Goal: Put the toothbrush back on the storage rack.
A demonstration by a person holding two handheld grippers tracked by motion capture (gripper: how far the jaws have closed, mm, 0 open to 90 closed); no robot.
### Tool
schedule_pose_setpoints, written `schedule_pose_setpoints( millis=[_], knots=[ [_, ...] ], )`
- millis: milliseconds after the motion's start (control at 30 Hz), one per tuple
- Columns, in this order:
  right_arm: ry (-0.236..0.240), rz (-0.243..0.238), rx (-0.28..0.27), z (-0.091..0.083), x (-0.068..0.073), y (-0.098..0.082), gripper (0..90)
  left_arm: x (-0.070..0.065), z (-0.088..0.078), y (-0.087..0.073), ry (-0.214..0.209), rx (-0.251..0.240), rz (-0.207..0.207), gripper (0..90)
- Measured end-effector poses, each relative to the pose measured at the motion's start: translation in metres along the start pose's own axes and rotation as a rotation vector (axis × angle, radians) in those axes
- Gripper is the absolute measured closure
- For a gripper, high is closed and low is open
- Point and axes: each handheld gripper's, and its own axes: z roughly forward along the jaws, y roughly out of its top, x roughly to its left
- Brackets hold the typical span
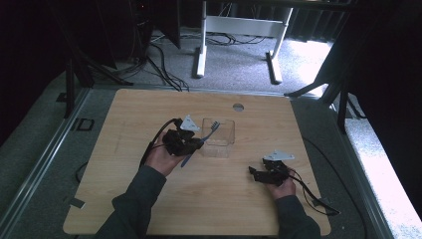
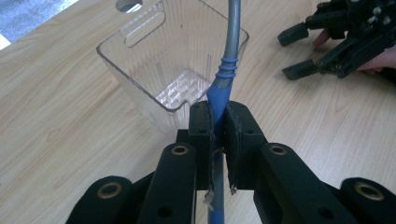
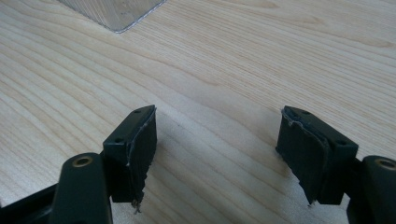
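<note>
My left gripper (image 1: 198,143) (image 2: 218,116) is shut on a blue and grey toothbrush (image 1: 203,141) (image 2: 226,74), gripping its blue handle. The brush slants up and right, and its bristled head reaches over the open top of a clear plastic bin (image 1: 219,135) (image 2: 161,70) just beyond the jaws. My right gripper (image 1: 253,172) (image 3: 217,140) rests low over the table at the front right, open, with bare wood between its pads. In the left gripper view the right gripper (image 2: 299,51) lies at the upper right.
The wooden table (image 1: 149,114) has a round grommet hole (image 1: 238,106) behind the bin. A corner of the bin (image 3: 112,11) shows at the top of the right gripper view. Cables trail off each gripper. Beyond the table stand a white desk frame (image 1: 239,35) and floor cables.
</note>
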Motion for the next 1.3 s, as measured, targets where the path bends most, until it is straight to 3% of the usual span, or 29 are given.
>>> schedule_pose_setpoints(
  millis=[567,833,1300],
  knots=[
    [0.0,0.0,0.0,0.0,0.0,0.0,28.0,0.0014,-0.0021,0.0009,0.024,-0.045,-0.008,81.9],
    [-0.001,-0.002,-0.001,0.0001,-0.0002,0.0,28.0,0.0057,-0.0049,0.001,0.024,-0.097,-0.04,81.9],
    [0.0,-0.001,-0.001,0.0,0.0,0.0,28.0,0.0088,-0.0038,0.0032,0.02,-0.136,-0.064,81.9]
  ],
)
